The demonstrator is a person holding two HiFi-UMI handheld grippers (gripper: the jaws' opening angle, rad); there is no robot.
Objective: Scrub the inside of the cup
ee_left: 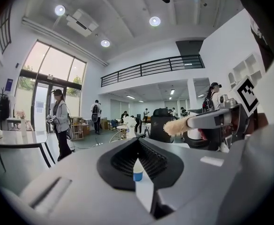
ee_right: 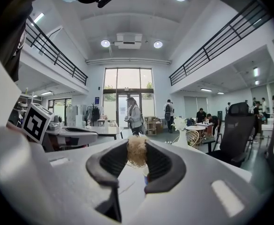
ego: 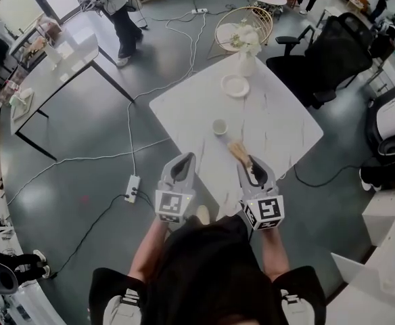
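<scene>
the cup [ego: 220,126] stands on the white table [ego: 285,124], just ahead of the brush [ego: 239,152] clamped in the right gripper [ee_right: 137,147]. the left gripper [ee_left: 138,146] is closed on nothing; it should be reopened and the cup steadied before bristles are lowered inside

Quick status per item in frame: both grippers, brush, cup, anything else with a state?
left gripper: shut, empty.
right gripper: shut on brush.
brush: clamped, fuzzy head poking forward.
cup: upright on table, apart from both grippers.
plate: flat on table, looks empty.
vase: upright, holding white flowers.
</scene>
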